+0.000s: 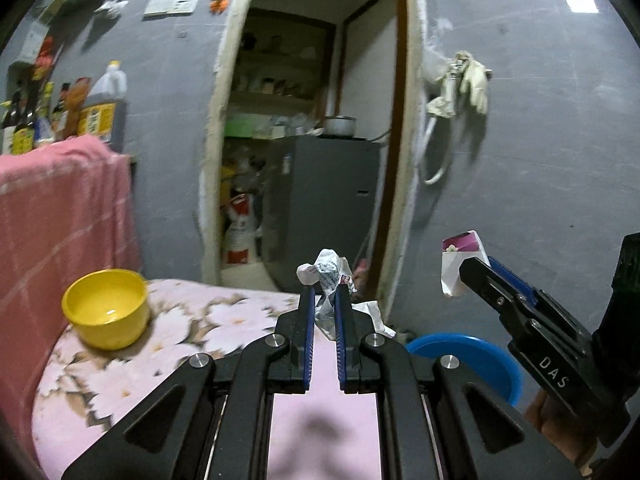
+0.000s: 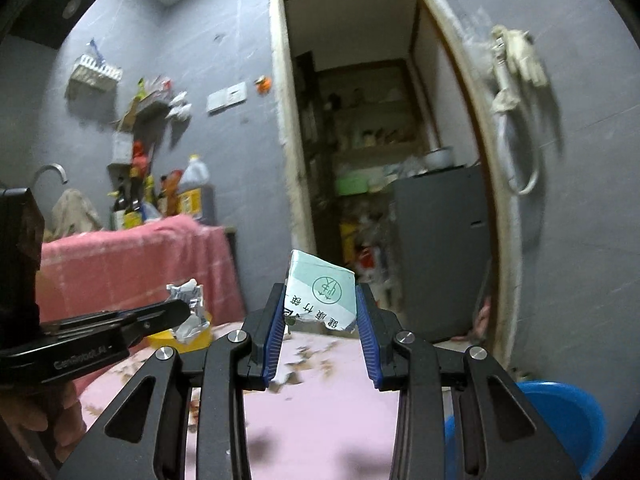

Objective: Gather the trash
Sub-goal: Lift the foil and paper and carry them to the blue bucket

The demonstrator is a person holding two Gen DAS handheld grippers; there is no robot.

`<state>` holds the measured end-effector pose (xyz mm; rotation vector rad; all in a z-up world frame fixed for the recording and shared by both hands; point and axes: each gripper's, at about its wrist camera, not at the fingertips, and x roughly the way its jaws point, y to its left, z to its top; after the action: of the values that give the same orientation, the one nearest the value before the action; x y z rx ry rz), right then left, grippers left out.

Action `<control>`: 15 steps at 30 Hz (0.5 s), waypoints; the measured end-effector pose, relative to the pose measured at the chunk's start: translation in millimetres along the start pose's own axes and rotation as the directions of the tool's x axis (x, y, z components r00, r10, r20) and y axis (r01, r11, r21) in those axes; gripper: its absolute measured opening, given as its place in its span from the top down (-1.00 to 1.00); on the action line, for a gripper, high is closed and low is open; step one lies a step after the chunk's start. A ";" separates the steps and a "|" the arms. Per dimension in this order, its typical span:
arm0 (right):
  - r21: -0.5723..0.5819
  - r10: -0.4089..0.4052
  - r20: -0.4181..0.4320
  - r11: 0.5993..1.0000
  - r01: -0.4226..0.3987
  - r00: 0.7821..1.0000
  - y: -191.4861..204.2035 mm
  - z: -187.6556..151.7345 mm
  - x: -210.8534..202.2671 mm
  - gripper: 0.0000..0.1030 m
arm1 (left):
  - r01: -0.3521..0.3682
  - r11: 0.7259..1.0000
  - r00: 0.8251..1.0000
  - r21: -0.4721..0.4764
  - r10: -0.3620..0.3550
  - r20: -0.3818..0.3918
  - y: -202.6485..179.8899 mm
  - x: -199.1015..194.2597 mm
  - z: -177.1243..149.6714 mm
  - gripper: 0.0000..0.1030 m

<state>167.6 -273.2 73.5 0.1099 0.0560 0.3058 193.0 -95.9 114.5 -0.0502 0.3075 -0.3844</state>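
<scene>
My left gripper: squeezed tight on a crumpled wrapper, so it can't fall.
My right gripper: pinching a torn little carton by its sides.
Both held up: clear of the flowery table.
Blue bin: low on my right, probably where the trash goes.

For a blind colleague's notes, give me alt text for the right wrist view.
The right tool grips a torn mint-green and white paper carton above a pink floral tablecloth, facing an open doorway; a round blue plastic tub sits lower right.
</scene>
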 end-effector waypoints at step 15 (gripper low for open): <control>0.060 -0.333 -0.042 0.940 0.335 0.942 -95.8 5.5 -14.0 0.38 | 0.204 0.979 0.967 -0.016 -0.205 -0.151 -80.5 79.6 3.0 0.86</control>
<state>183.1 -368.7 68.4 0.1592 0.1151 -0.0347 234.9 -200.5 103.1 -0.0537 0.4553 -0.5948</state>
